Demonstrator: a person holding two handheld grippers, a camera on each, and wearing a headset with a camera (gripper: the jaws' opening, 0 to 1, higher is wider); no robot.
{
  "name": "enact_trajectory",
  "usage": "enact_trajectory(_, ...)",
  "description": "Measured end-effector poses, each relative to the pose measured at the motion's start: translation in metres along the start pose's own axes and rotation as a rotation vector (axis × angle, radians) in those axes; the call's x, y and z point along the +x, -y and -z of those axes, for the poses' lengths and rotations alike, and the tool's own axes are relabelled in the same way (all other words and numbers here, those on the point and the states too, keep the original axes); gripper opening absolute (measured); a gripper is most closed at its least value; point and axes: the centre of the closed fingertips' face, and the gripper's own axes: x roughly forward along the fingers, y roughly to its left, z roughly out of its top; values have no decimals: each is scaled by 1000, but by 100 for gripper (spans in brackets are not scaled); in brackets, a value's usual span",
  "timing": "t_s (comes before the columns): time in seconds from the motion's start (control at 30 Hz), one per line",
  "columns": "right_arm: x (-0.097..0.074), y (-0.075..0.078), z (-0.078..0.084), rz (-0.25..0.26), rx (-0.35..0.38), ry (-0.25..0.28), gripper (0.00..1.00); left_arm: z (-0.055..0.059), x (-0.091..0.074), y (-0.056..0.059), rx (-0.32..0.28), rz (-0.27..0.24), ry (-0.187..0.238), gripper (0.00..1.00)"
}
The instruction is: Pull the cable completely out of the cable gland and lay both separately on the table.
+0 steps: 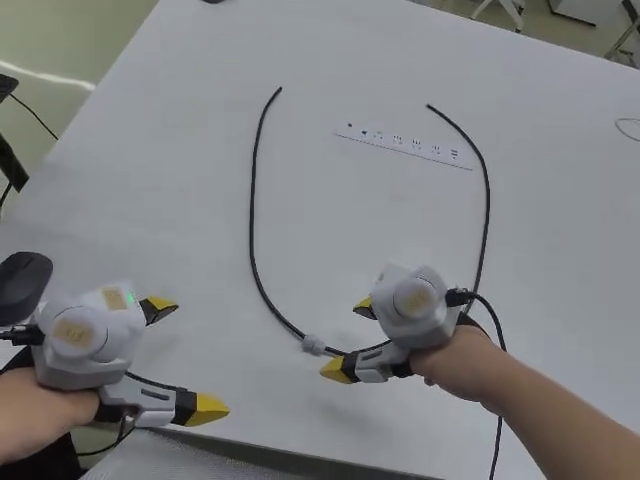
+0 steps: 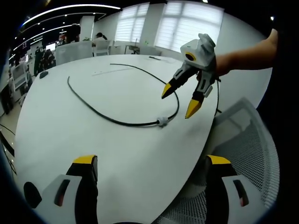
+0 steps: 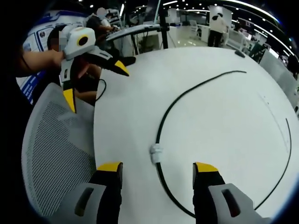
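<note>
The left hand-held gripper (image 1: 190, 356) and right hand-held gripper (image 1: 348, 338) hold jaws apart. The cable gland (image 1: 314, 345), seemingly threaded on the cable (image 1: 252, 200), lies just left of the right one.

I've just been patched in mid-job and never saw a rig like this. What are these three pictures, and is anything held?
No robot: a person holds a two-jaw tool in each hand. The wide picture comes from a headset camera looking down at the left hand-held gripper and right hand-held gripper. The round pictures come from cameras on each gripper, looking along its yellow-tipped jaws. On the white table lie a black cable with a pale cable gland on it, and a power strip. Both grippers are open and hold nothing; the right one is nearest the gland.
</note>
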Motion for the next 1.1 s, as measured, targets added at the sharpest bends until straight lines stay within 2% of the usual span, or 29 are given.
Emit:
enact_trajectory(0.17, 9, 0, 3, -17, -38, -32, 52, 2, -1, -3, -5, -12, -6, 94)
enact_trajectory(0.33, 19, -2, 3, -37, -35, -42, 45, 6, -2, -2, -5, -13, -23, 94)
enact_trajectory(0.43, 24, -4, 4, -44, -35, -50, 43, 8, -3, -2, -20, -19, -19, 94)
enact_trajectory(0.57, 31, -6, 8, -59, -48, -63, 38, 7, -1, 3, -39, -17, -10, 93)
enact_trajectory(0.73, 32, -5, 10, -69, -35, -70, 29, -1, -1, 4, -74, -27, 25, 92)
enact_trajectory(0.83, 33, -3, 9, -60, -62, -70, 26, -2, -1, 4, -76, -29, 22, 91)
enact_trajectory(1.1, 37, -2, 7, -70, -70, -76, 19, 0, 1, 9, -75, -23, 16, 89)
